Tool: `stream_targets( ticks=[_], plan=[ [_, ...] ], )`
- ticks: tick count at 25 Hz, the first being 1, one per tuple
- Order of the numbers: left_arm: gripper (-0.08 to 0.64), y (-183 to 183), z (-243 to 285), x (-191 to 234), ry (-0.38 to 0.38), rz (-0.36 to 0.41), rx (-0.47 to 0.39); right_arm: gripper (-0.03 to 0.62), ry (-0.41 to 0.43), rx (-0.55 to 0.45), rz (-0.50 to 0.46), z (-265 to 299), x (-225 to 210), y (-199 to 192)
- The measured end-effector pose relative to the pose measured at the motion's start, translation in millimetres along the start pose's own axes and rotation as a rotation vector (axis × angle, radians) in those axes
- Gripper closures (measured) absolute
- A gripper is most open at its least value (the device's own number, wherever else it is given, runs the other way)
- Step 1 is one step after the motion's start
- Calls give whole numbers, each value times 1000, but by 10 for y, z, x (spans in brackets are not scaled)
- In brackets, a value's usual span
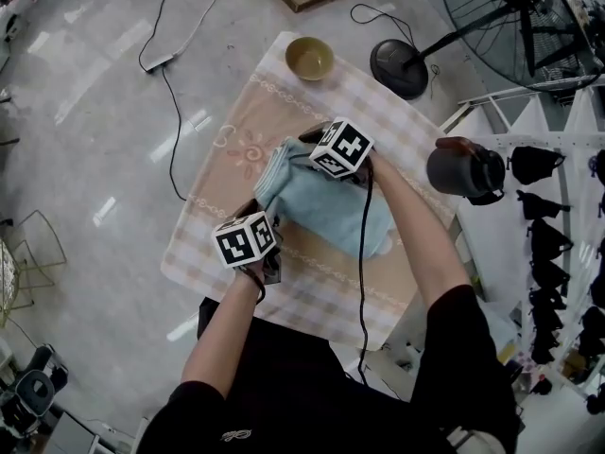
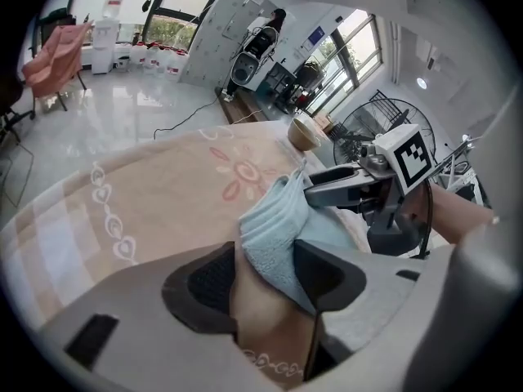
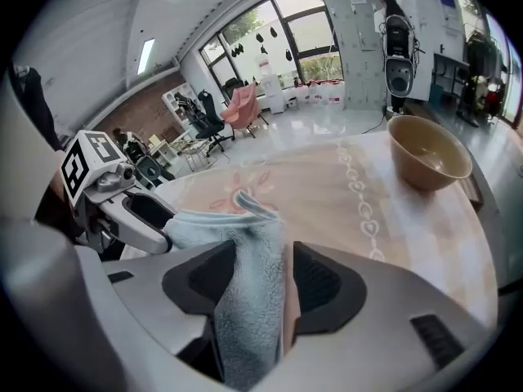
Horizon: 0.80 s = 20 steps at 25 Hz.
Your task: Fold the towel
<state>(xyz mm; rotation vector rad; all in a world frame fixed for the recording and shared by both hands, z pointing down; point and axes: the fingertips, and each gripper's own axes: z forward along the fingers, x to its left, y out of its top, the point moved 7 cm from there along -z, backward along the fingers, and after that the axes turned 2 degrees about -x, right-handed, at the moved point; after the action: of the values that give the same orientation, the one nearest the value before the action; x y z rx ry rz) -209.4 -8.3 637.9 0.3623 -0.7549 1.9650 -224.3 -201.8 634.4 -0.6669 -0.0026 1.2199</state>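
Note:
A light blue towel (image 1: 331,211) lies bunched in folded layers on the pink checked tablecloth (image 1: 236,149). My left gripper (image 1: 267,214) is at its near left corner. In the left gripper view the towel's layered edge (image 2: 274,227) lies between the wide jaws of the left gripper (image 2: 265,280), against the right pad only, with cloth showing beside the other pad. My right gripper (image 1: 301,149) is at the towel's far edge. A fold of towel (image 3: 245,284) stands between the wide jaws of the right gripper (image 3: 265,280), with a thin gap at the right pad.
A tan bowl (image 1: 309,58) sits at the table's far end. A dark pot (image 1: 463,168) stands off the table's right side, near a white rack. A floor fan (image 1: 529,17) with a round base (image 1: 399,67) stands behind it. Cables run across the floor at left.

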Motion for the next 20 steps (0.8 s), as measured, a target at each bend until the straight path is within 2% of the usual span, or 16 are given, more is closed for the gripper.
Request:
stream_targets(
  ticks=[4,9,11,13,15,20],
  plan=[
    [328,-2,44,-9,19,-2,15,367,-29,32,-5,56,2,-18],
    [332,14,46,-26,45,19,13,377,-21,44,39,78,-37,-2],
    [348,16,51,-31,56,52,22,389,-13,44,51,90,-16,-9],
    [382,4,48,-36,58,75,39,467,-1,43,60,122,55,-35],
    [435,1,43,-49,51,88,45,470,-20,37,50,125,100,-48],
    [473,64,35,-5,29,122,49,493,-37,35,26,97,128,-12]
  ],
)
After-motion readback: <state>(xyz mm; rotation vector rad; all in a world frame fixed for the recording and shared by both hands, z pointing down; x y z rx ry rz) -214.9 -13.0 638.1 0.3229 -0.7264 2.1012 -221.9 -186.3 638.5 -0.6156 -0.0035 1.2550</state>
